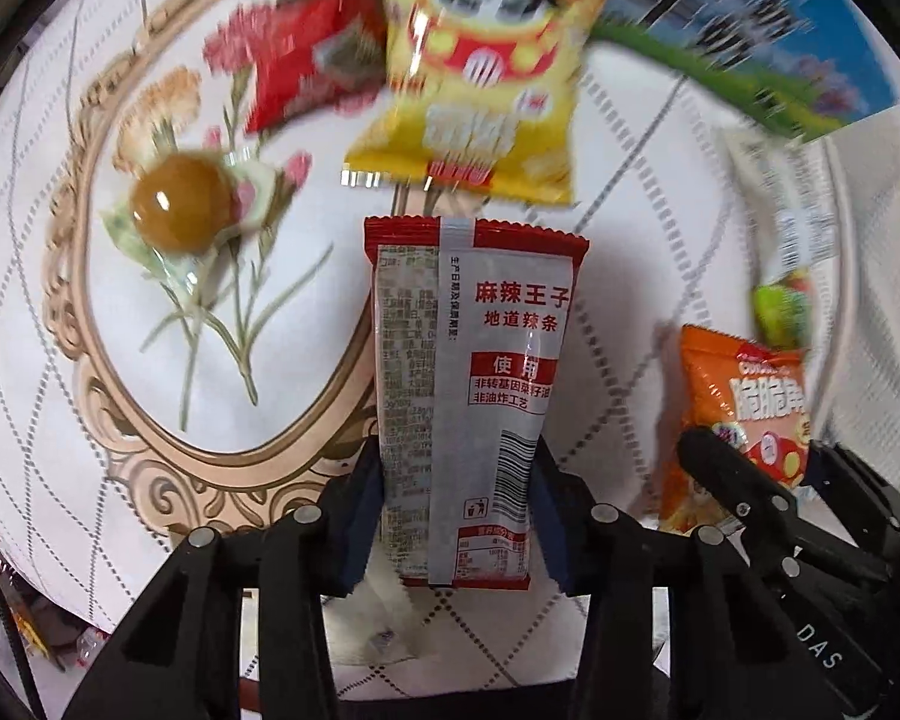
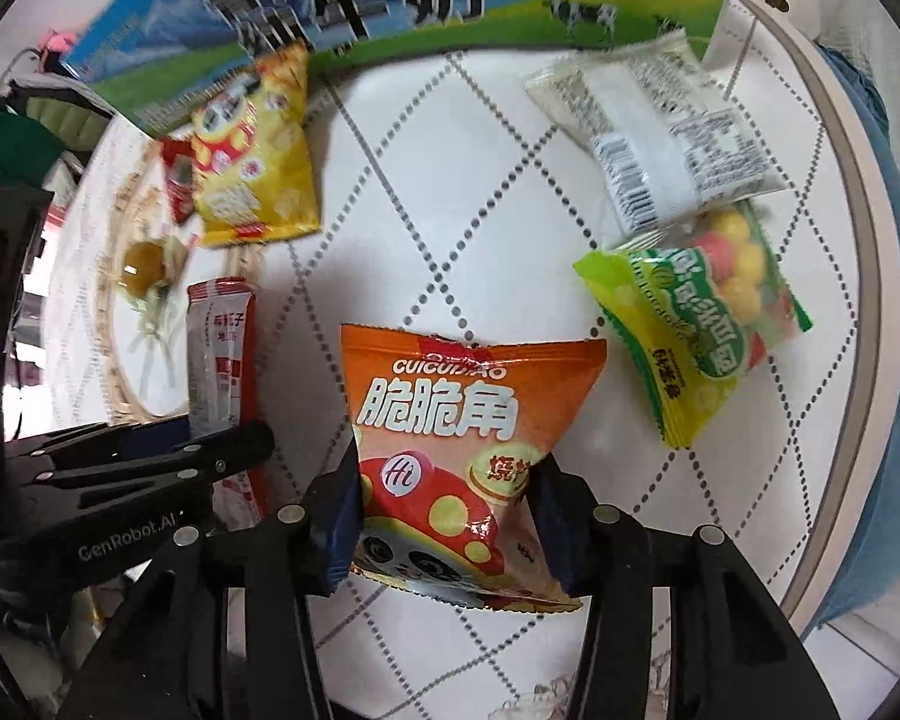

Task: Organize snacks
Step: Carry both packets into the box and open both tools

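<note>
With the left tongs point(image 1: 456, 516) clamped on the red packet point(image 1: 471, 372) and the right tongs point(image 2: 444, 516) pinching the orange bag point(image 2: 462, 438), either slick wrapper could slide out, since each is held only near its lower end.

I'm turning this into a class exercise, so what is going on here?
A person is sorting snacks with two handheld grippers. The left gripper is shut on a red spicy-strip packet; the right gripper is shut on an orange crispy-corn bag. A yellow chip bag and green candy bag lie on the tablecloth.
</note>
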### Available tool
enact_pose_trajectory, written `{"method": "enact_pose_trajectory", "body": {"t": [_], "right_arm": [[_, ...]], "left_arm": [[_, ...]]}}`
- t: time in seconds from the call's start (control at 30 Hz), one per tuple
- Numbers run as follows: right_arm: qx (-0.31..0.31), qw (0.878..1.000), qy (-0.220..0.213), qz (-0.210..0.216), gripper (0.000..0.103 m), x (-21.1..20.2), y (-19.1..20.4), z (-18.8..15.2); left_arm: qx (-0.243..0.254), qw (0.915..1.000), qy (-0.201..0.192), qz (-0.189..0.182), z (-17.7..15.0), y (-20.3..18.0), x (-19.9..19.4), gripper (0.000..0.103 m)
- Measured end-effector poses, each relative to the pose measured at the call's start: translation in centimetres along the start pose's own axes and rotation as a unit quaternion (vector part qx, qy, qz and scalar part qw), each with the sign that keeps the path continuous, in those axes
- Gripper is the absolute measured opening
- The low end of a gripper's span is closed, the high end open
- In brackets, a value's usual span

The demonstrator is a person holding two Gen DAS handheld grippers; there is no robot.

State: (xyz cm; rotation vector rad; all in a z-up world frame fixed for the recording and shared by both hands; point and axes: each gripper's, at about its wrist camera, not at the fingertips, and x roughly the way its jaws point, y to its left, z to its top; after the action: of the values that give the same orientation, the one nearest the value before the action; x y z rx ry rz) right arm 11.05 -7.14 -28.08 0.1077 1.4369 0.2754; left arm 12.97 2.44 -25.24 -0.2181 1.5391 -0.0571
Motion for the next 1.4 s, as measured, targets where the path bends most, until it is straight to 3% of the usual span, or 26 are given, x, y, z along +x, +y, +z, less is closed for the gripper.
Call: {"method": "enact_pose_trajectory", "body": {"t": [0.3,0.43,0.63,0.73,0.87,0.97,1.17,1.23,1.3,1.37,1.4], "right_arm": [[0.012,0.996,-0.051,0.066,0.052,-7.2,0.5,1.7],[0.021,0.991,-0.084,0.101,0.052,-10.9,0.1,3.9],[0.01,0.982,-0.162,0.096,0.052,-17.2,-2.0,10.0],[0.012,0.979,-0.189,0.079,0.052,-18.7,-3.0,13.8],[0.014,0.981,-0.189,0.052,0.052,-18.1,-3.7,18.9],[0.011,0.986,-0.163,0.023,0.052,-15.4,-4.2,22.4],[0.008,0.995,-0.103,-0.008,0.052,-10.5,-5.6,25.2],[0.006,0.997,-0.079,-0.009,0.053,-9.0,-5.9,25.2],[0.014,0.999,-0.043,0.0,0.064,-7.3,-6.2,25.3],[0.01,0.999,-0.042,-0.002,0.092,-7.0,-6.0,25.4],[0.009,0.999,-0.043,-0.006,0.097,-7.1,-5.8,25.0]], "left_arm": [[0.02,0.9946,-0.077,-0.065,2.5,-2.9,-9.9,0.042],[0.03,0.9887,-0.12,-0.085,6.5,-3.5,-15.5,0.042],[0.054,0.985,-0.158,-0.044,13.5,-4.8,-18.6,0.042],[0.05,0.9886,-0.141,-0.018,17.6,-4.3,-17.6,0.042],[0.033,0.9939,-0.105,0.008,21.4,-2.8,-15.4,0.042],[0.029,0.9952,-0.086,0.037,23.3,-2.0,-13.5,0.042],[0.011,0.9967,-0.044,0.067,24.4,-0.4,-10.3,0.045],[-0.004,0.9976,-0.027,0.064,24.6,0.2,-9.2,0.053],[-0.02,0.9986,-0.018,0.044,24.6,0.5,-8.7,0.064],[-0.018,0.9987,-0.021,0.043,24.4,0.1,-8.7,0.093],[-0.013,0.9987,-0.021,0.045,24.4,-0.2,-8.7,0.097]]}}
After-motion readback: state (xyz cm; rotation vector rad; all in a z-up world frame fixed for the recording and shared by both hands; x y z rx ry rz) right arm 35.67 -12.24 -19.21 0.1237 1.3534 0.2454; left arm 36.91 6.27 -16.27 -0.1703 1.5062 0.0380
